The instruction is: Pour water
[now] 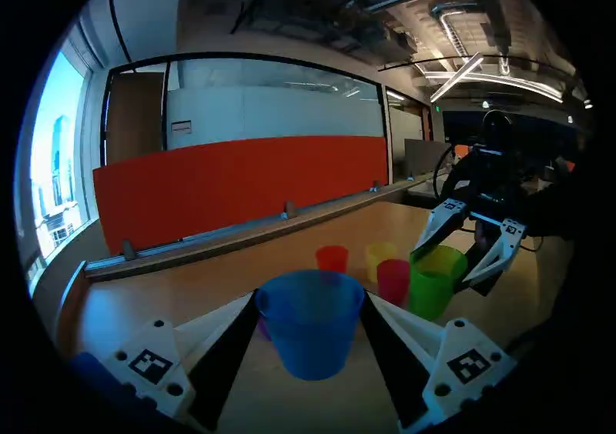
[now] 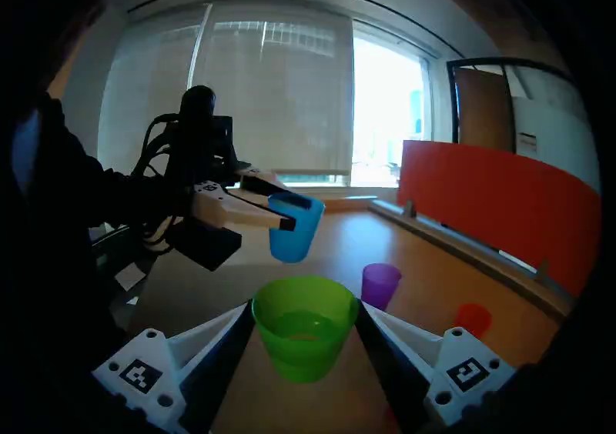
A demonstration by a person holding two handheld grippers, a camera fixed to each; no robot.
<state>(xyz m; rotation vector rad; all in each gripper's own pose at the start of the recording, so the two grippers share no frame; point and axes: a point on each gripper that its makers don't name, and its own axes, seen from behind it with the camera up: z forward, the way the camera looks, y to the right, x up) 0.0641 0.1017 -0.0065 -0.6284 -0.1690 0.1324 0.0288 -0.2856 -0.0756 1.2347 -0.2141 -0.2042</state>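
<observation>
Left gripper [image 1: 310,305] is pinching a blue translucent plastic cup [image 1: 310,326], one finger pressed on each side, bottom centre of the left gripper view. The right gripper view has that cup upper left of centre, lifted off the wooden table [image 2: 431,272], roughly upright with a slight lean. Right gripper [image 2: 306,311] is clamped on a green translucent plastic cup [image 2: 306,338], both fingers against its walls, bottom centre of its own view. A paler level line inside looks like water in the lower part, not certain. In the left gripper view the green cup sits right of centre, to the right of the blue cup. Blue cup contents: can't tell. On the table behind stand a small red-orange plastic cup [image 1: 332,257], a yellow plastic cup [image 1: 379,254] and a pink plastic cup [image 1: 393,280]; the pink one overlaps the green cup's left edge in frame. A purple plastic cup [image 2: 380,284] stands right of centre in the right gripper view, just above-right of the green cup. An orange partition panel [image 1: 231,188] runs along the far table edge, mid-left of the left gripper view. A person's dark sleeve [image 2: 69,203] is at the left edge of the right gripper view.
</observation>
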